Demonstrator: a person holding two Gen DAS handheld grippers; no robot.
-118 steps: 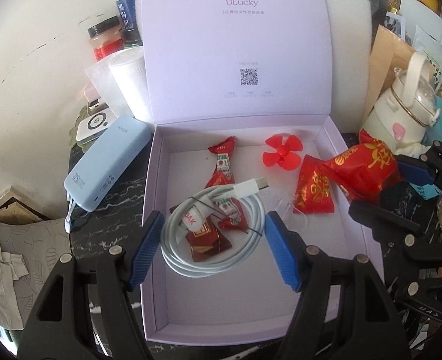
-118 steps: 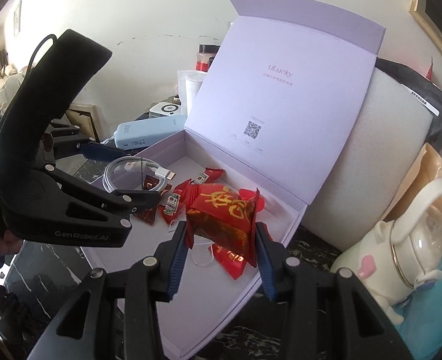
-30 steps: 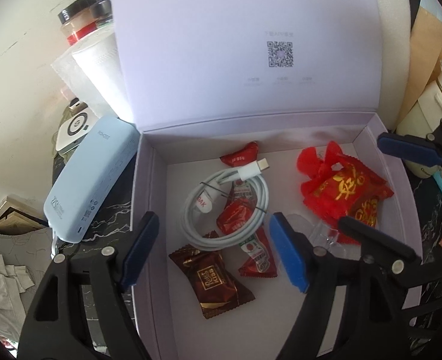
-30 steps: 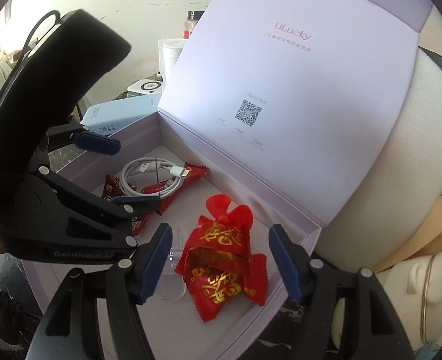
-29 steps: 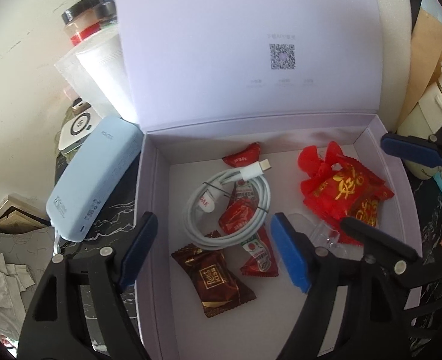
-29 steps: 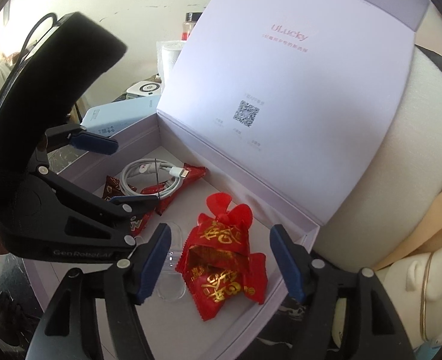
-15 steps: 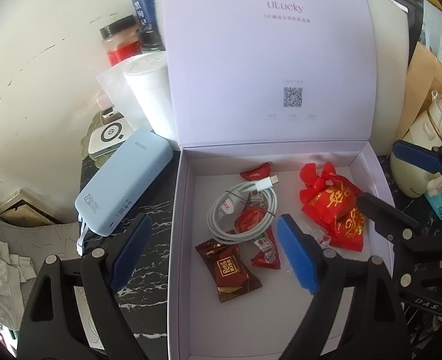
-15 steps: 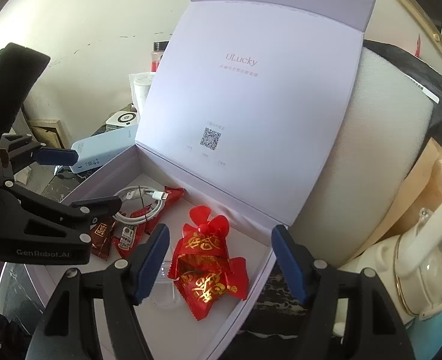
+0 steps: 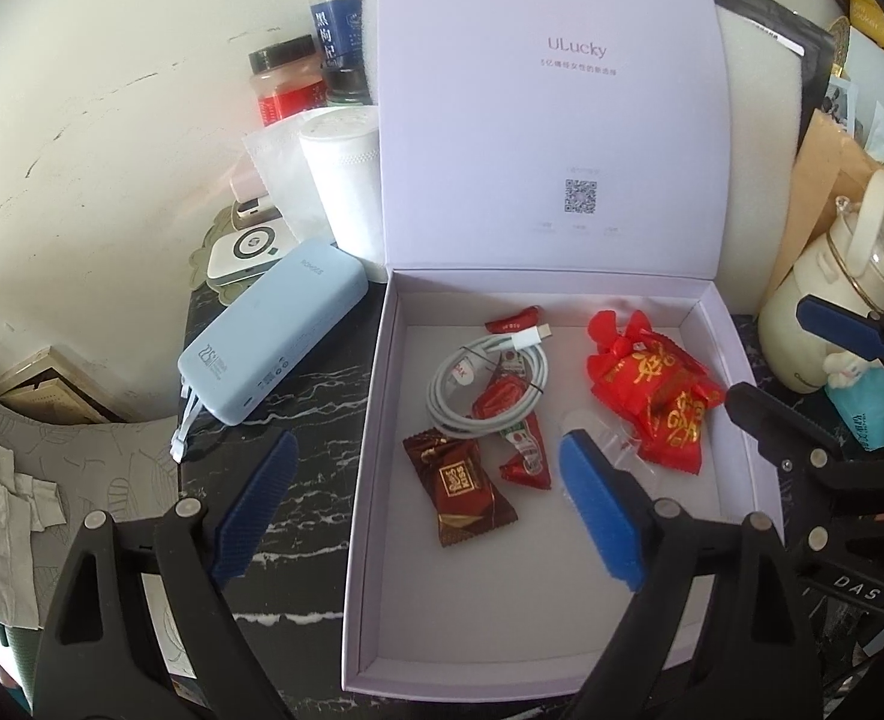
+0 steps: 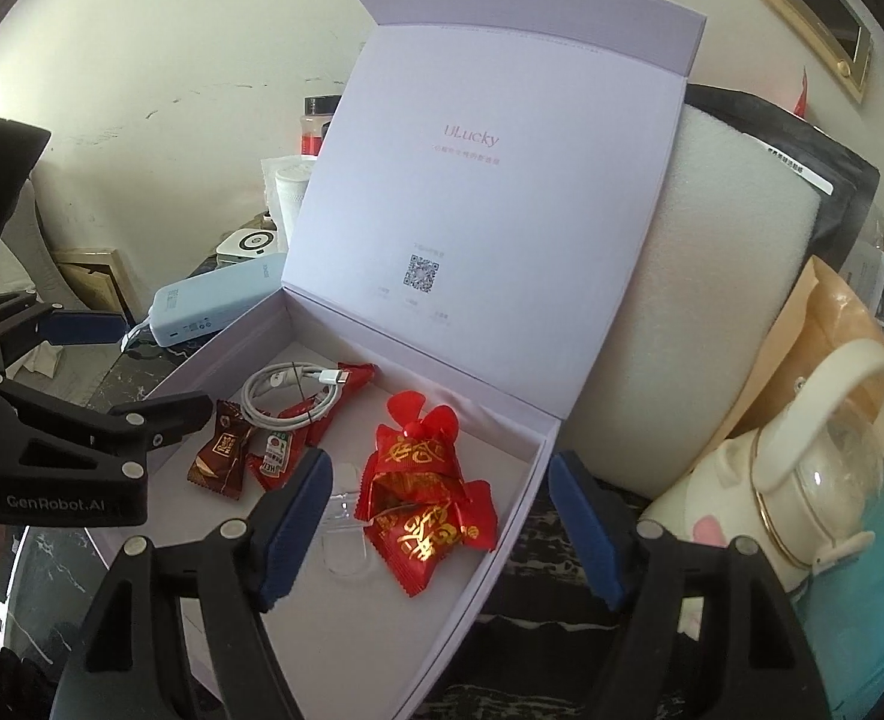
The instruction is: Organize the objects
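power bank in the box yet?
No, the blue power bank lies on the dark marble tabletop just outside the left wall of the lilac box, held by neither claw.

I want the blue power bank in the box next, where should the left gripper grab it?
Grip the power bank across its narrow width, near the middle, coming from above. It lies flat on the table left of the box, long sides exposed; the left gripper is open.
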